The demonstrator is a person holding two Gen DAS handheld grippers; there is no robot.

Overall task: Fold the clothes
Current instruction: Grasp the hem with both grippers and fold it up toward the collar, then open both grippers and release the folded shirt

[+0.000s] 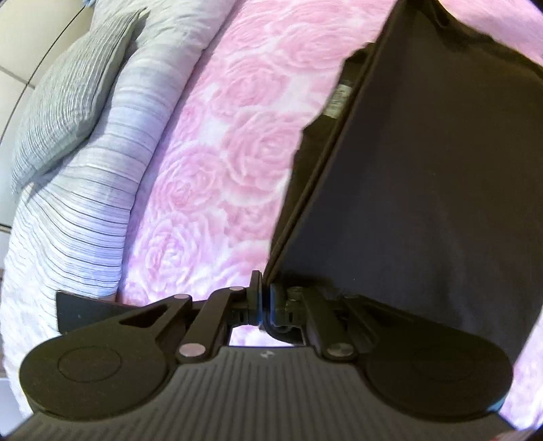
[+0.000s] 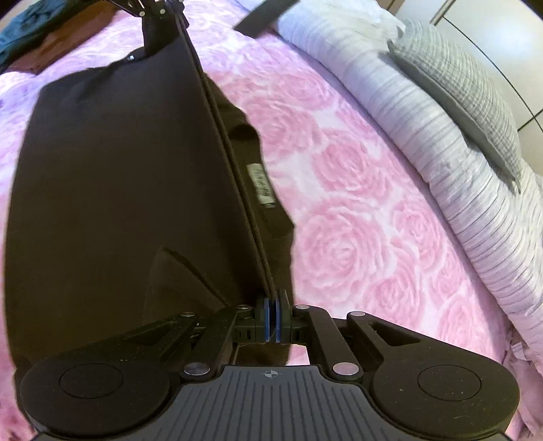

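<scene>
A black garment (image 1: 424, 176) hangs stretched between my two grippers above a pink rose-patterned bedspread (image 1: 217, 163). My left gripper (image 1: 265, 298) is shut on one corner of its taut hem. My right gripper (image 2: 273, 319) is shut on the other corner of the same hem, and the black garment (image 2: 118, 176) spreads to the left of it. A white label (image 2: 261, 185) shows on the inner layer just beyond the hem. At the top of the right wrist view the left gripper (image 2: 163, 10) holds the far end of the hem.
A striped white duvet (image 1: 78, 210) and a grey striped pillow (image 1: 68, 101) lie along the bed's side; the same duvet (image 2: 441, 142) and pillow (image 2: 468, 95) show in the right wrist view. Brown and teal clothes (image 2: 40, 40) lie at the far corner.
</scene>
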